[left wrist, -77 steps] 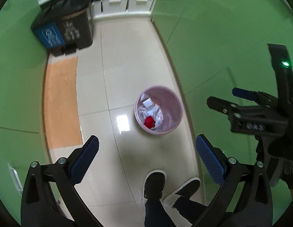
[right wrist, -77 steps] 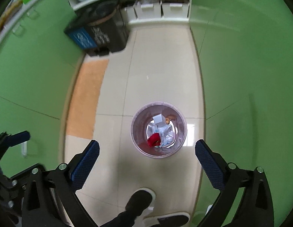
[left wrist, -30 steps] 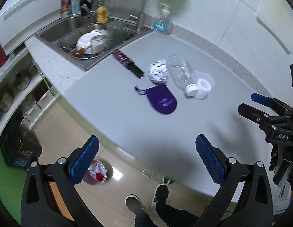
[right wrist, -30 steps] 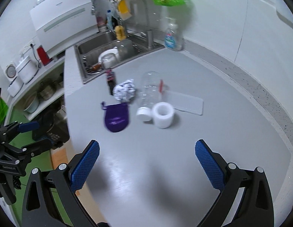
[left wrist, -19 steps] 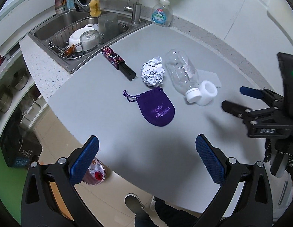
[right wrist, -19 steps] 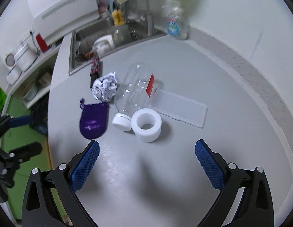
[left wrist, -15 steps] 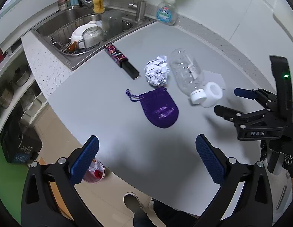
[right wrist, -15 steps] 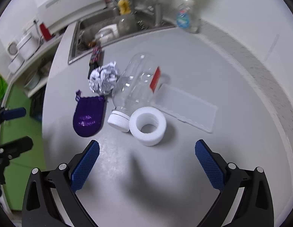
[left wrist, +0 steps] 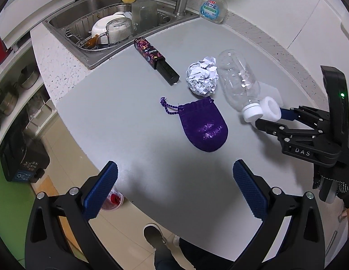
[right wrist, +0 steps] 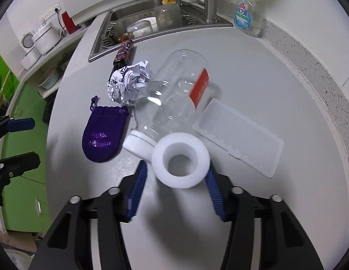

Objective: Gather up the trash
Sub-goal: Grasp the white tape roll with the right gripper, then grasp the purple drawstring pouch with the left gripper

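Note:
A white foam ring [right wrist: 180,160] lies on the grey counter [right wrist: 253,72] between the blue pads of my right gripper [right wrist: 176,171], whose jaws are closing. The right pad touches the ring's side; the left pad [right wrist: 138,180] is blurred and a sliver away. The left wrist view shows that gripper [left wrist: 273,119] straddling the ring [left wrist: 270,109]. A clear plastic bottle [right wrist: 174,94] with a white cap lies against the ring, beside a crumpled paper ball [right wrist: 127,83] and a purple drawstring pouch [right wrist: 104,132]. My left gripper [left wrist: 174,189] hangs open and empty over the counter's near edge, short of the pouch [left wrist: 203,126].
A flat translucent lid [right wrist: 239,132] lies right of the ring. A dark patterned box [left wrist: 155,59] sits near the sink [left wrist: 68,21] full of dishes, and a soap bottle [left wrist: 213,5] stands by the wall. On the floor below is a pink bin [left wrist: 113,200]. A person's shoe [left wrist: 155,236] shows beneath.
Both grippers came from over the floor bin to the counter and sank toward it. In the last half second the right gripper's jaws went from wide to narrow around the foam ring.

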Demonstrator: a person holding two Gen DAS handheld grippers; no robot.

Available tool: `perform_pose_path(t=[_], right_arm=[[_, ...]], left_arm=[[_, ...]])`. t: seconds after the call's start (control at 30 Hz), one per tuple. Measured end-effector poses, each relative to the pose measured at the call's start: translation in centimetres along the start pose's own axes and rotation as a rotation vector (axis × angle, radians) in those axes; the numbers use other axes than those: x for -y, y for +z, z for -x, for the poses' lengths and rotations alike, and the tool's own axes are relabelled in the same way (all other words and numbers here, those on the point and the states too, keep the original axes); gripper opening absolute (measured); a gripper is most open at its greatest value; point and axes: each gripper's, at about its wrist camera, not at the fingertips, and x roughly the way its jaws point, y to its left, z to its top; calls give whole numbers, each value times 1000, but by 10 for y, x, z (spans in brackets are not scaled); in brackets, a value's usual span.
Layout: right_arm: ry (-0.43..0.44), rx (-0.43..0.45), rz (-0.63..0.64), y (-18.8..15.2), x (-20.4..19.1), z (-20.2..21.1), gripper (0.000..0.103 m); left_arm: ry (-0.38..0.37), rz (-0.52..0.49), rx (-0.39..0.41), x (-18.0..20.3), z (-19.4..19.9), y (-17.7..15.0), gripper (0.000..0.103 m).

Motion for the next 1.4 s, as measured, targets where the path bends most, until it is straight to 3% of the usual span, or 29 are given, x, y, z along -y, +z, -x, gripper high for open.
perform_pose_path(t=[0.4, 0.6, 0.93, 1.1, 1.23, 1.4], right_arm=[[-21, 52, -85, -10, 10, 29, 41], [-18, 70, -120, -22, 15, 47, 41], [-21, 94, -162, -32, 31, 65, 41], [-14, 103, -165, -33, 34, 68, 41], [-8, 106, -158, -32, 32, 67, 41], [-2, 108, -147, -30, 29, 68, 41]], left_arm=[[-33, -46, -3, 16, -15, 14, 100], [-37, -94, -20, 30, -42, 29, 100], [31, -151, -28, 42, -76, 43, 100], [91, -157, -1, 45, -75, 41, 63], [112, -146, 18, 39, -69, 43, 9], [86, -135, 18, 37, -65, 43, 4]])
